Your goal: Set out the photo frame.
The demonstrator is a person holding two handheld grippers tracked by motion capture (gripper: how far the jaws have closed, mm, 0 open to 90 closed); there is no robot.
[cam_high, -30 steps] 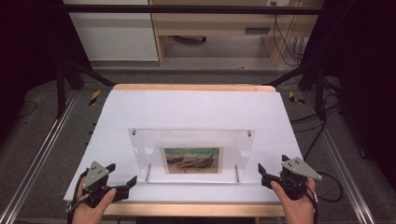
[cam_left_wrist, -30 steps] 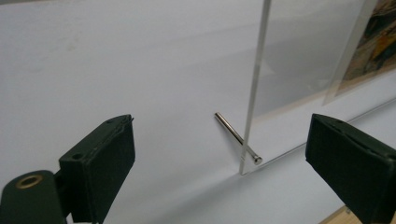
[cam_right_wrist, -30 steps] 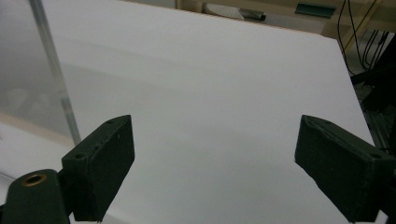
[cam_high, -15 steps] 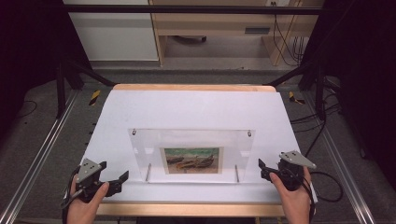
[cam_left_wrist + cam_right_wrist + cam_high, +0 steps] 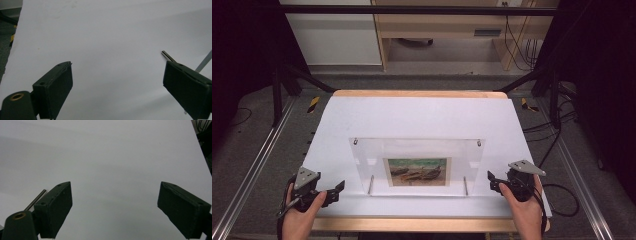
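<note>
A clear acrylic picture frame (image 5: 417,161) stands on thin metal legs in the middle of the white table (image 5: 422,117), holding a small painting (image 5: 418,172) of boats. My left gripper (image 5: 337,188) sits at the front left of the table, a short way left of the frame, jaws wide apart and empty (image 5: 117,87). A metal leg tip (image 5: 167,56) of the frame shows by its right jaw. My right gripper (image 5: 492,181) rests at the front right, just beside the frame's right edge, also open and empty (image 5: 115,207). A metal leg (image 5: 36,199) shows behind its left jaw.
The table has a wooden rim (image 5: 419,93) at the back and front. Black frame posts (image 5: 282,75) and metal rails (image 5: 252,175) run along both sides. A wooden desk (image 5: 447,30) and cables (image 5: 557,130) lie on the floor beyond.
My left gripper has drawn back to the left and toward the front edge, away from the frame. The right gripper has shifted only slightly. The frame has stayed put.
</note>
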